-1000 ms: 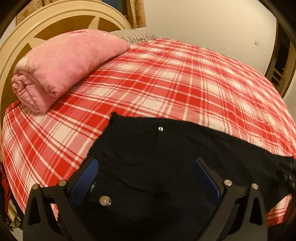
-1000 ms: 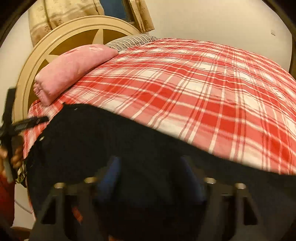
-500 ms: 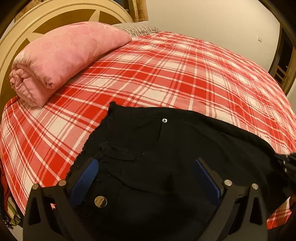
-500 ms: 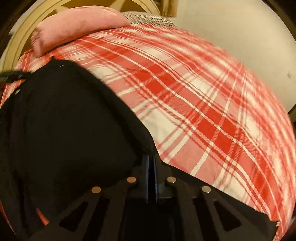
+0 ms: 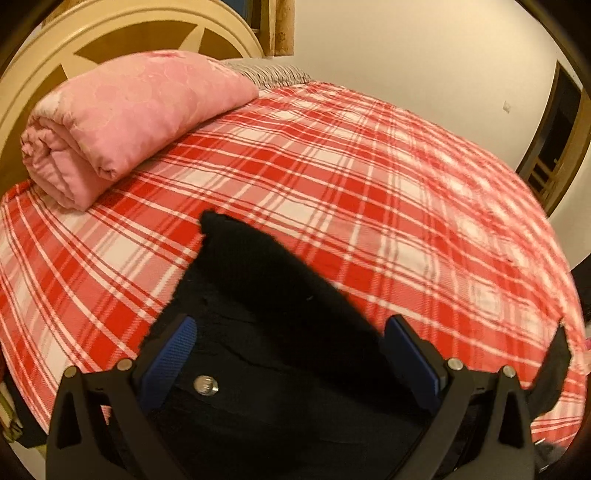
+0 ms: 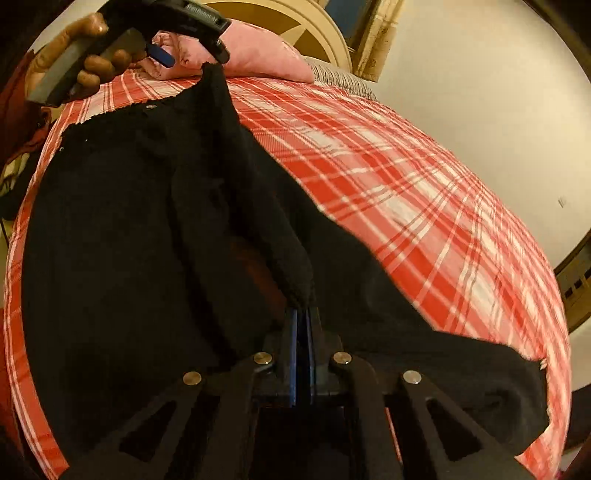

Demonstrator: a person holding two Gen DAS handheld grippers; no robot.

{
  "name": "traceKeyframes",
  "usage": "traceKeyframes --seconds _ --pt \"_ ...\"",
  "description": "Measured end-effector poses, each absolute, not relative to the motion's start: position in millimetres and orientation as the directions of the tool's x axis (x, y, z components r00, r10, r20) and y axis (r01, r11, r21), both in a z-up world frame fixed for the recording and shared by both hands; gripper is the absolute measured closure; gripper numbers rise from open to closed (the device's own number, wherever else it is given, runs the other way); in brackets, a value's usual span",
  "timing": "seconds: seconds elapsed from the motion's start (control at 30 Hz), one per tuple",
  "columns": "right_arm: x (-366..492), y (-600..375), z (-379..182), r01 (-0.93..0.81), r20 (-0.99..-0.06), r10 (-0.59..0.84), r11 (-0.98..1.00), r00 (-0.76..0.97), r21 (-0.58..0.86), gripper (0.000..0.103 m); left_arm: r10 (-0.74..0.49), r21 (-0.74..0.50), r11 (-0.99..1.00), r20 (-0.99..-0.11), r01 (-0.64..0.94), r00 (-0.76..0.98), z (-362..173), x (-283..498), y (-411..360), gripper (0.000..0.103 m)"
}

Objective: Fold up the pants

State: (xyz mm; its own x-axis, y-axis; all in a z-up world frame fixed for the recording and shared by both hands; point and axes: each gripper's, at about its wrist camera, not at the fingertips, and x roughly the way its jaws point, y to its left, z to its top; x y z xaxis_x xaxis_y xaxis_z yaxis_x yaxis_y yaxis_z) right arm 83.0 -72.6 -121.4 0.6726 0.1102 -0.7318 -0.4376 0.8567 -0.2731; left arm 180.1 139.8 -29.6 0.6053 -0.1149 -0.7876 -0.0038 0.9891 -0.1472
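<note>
Right gripper (image 6: 303,314): blue pads pressed together, clenched on a raised fold of the black pants (image 6: 122,229); pinched edge running up and away from the fingertips as a taut ridge. Remainder of the garment spread flat to the left of the fingers and trailing off to the right, on the red-and-white plaid bedsheet (image 6: 424,192).

Left gripper (image 5: 291,354): blue pads well apart, released, nothing pinched between them; waistband with its metal button (image 5: 205,385) lying between and just below the fingers; a dark fold of the pants rising past the right finger.

Seen only from the right wrist: the person's hand (image 6: 74,55) around the left gripper's handle, far beyond the fingertips at upper left, above the waistband end of the pants.

Seen only from the left wrist: the waistband button at close range.

Beyond the fingers in both views: rolled pink quilt (image 5: 129,122) at the cream headboard (image 5: 110,22), apart from the pants.
</note>
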Motion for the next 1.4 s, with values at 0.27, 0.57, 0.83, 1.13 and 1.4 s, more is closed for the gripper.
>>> traceKeyframes --seconds 0.27,0.57,0.83,1.13,1.4 --pt "72 -67 -126 -0.419 -0.698 0.082 0.847 0.712 -0.327 0.099 -0.149 -0.173 0.985 -0.845 0.001 0.513 -52 203 123 0.000" --pt "68 -63 -124 -0.396 -0.665 0.059 0.841 0.744 -0.368 0.099 -0.093 -0.113 0.993 -0.899 -0.021 0.428 -66 224 108 0.014" --pt "68 -67 -98 -0.300 -0.601 0.023 0.881 0.799 -0.365 0.099 -0.407 -0.454 0.891 -0.797 0.002 0.447 -77 204 136 0.091" --pt "22 -76 -25 -0.252 -0.490 0.069 0.914 0.869 -0.319 0.099 -0.461 -0.488 0.866 -0.686 0.114 0.563 -2 133 170 0.091" --pt "-54 -51 -40 -0.337 -0.540 0.119 0.883 0.834 -0.327 0.099 -0.448 -0.467 0.874 -0.665 0.135 0.598 -13 58 202 0.090"
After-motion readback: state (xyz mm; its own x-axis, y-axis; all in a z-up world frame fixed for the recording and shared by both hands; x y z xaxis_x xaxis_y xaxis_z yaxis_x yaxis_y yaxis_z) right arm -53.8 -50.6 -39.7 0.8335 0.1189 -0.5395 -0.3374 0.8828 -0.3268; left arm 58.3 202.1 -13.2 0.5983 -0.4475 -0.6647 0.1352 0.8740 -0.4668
